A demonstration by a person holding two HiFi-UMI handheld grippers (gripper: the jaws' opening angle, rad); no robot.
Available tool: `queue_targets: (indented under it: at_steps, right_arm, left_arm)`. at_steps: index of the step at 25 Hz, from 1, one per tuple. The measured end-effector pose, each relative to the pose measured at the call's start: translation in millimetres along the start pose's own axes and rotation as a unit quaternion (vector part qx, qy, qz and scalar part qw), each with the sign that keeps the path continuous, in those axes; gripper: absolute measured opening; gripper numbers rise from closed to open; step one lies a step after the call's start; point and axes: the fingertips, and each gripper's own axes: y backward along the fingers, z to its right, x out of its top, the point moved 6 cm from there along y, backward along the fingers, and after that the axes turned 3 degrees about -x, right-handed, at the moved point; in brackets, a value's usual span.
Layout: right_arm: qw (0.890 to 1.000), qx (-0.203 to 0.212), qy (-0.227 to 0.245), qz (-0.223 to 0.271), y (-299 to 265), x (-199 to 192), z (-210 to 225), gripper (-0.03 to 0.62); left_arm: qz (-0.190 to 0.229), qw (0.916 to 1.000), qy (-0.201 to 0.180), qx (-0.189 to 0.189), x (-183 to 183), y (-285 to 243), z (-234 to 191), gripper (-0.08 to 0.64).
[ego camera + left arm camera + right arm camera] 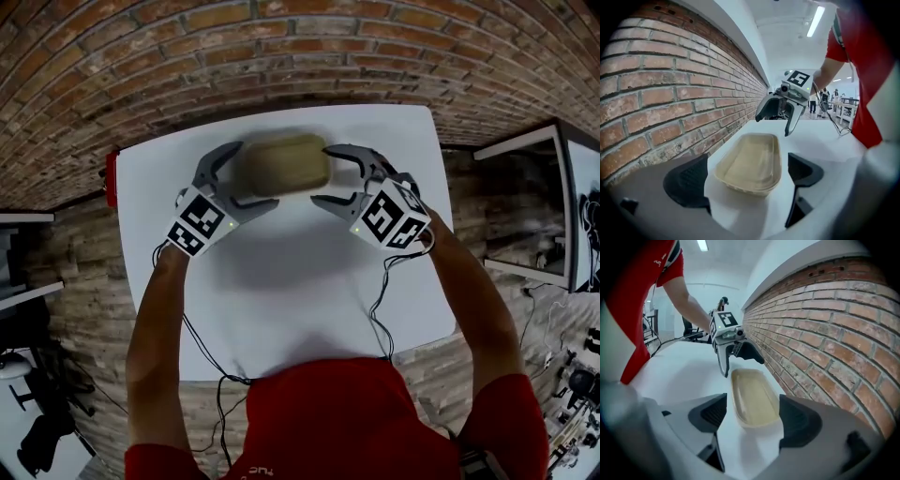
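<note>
A beige oblong tray [281, 164] lies lengthwise along the brick wall on the white table [309, 281]. My left gripper [240, 183] is open, its two dark fingers straddling the tray's left end without touching it. My right gripper [335, 175] is open too, around the tray's right end. In the left gripper view the empty tray [752, 161] runs away from between my left gripper's [747, 174] fingers toward the right gripper [780, 115]. The right gripper view mirrors this: the tray [754, 401] lies between my right gripper's [752, 406] fingers, with the left gripper [733, 355] at its far end.
The brick wall [187, 56] runs close behind the table's far edge. A red object [112, 178] sits at the table's left edge. Black cables [380, 300] trail from both grippers over the near edge. A dark-framed fixture [553, 206] stands to the right.
</note>
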Motion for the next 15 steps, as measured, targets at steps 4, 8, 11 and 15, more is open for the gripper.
queue_targets:
  at_steps: [4, 8, 11, 15]
  right_arm:
    - [0.998, 0.015, 0.046, -0.037, -13, -9, 0, 0.324]
    - [0.995, 0.007, 0.079, -0.060, -22, -16, 3, 0.327]
    - [0.994, 0.002, 0.083, -0.065, -29, -19, 5, 0.325]
    - [0.991, -0.002, 0.101, -0.083, -36, -26, 6, 0.325]
  left_arm:
    - [-0.016, 0.9995, 0.002, -0.028, -9, -12, -7, 0.532]
    - [-0.034, 0.9985, -0.017, -0.039, -17, -23, -11, 0.540]
    - [-0.030, 0.9987, -0.018, -0.036, -18, -28, -16, 0.538]
    - [-0.022, 0.9987, -0.018, -0.043, -17, -33, -19, 0.538]
